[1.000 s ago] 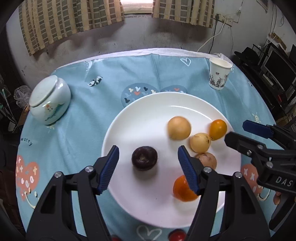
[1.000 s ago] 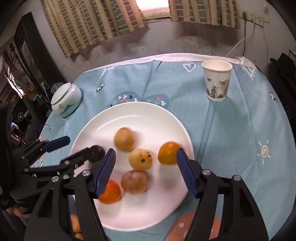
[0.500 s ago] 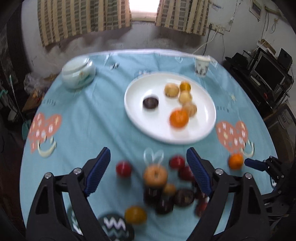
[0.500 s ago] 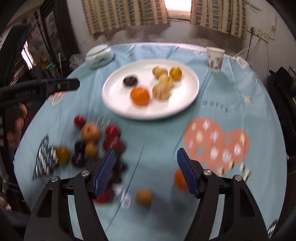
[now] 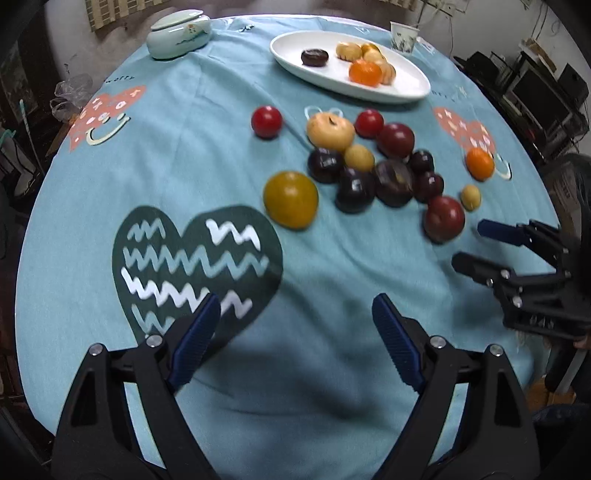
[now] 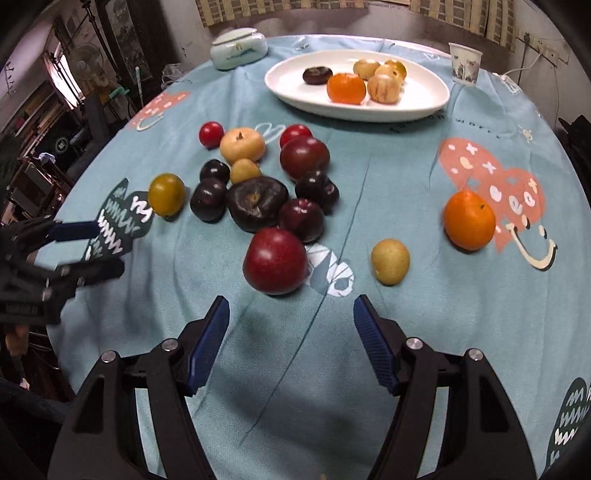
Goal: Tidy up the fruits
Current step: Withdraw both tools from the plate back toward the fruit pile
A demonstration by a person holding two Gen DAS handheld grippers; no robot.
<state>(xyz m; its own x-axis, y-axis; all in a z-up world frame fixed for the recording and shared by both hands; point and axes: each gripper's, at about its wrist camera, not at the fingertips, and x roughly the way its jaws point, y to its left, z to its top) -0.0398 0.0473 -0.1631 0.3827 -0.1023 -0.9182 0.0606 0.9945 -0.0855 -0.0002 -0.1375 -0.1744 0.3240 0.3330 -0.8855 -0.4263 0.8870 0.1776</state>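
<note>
A white plate [image 5: 406, 86] [image 6: 424, 99] at the far side holds several fruits: a dark plum [image 6: 317, 75], an orange [image 6: 346, 88] and pale yellow ones. A loose pile of red, dark purple and yellow fruits [image 5: 365, 162] [image 6: 258, 184] lies mid-table. A red plum [image 6: 275, 260] sits just ahead of my right gripper [image 6: 291, 317], which is open and empty. A loose orange [image 6: 469, 219] and a small yellow fruit [image 6: 390, 261] lie to its right. My left gripper [image 5: 295, 317] is open and empty over the near cloth.
A lidded ceramic jar [image 5: 179, 33] stands at the far left, a paper cup [image 6: 464, 63] at the far right. The round table has a blue printed cloth [image 5: 184, 155]. Furniture and clutter surround the table edges.
Both grippers have pulled back from over the plate toward the table's near edge. The loose fruit pile has come into view. Both stay open and empty.
</note>
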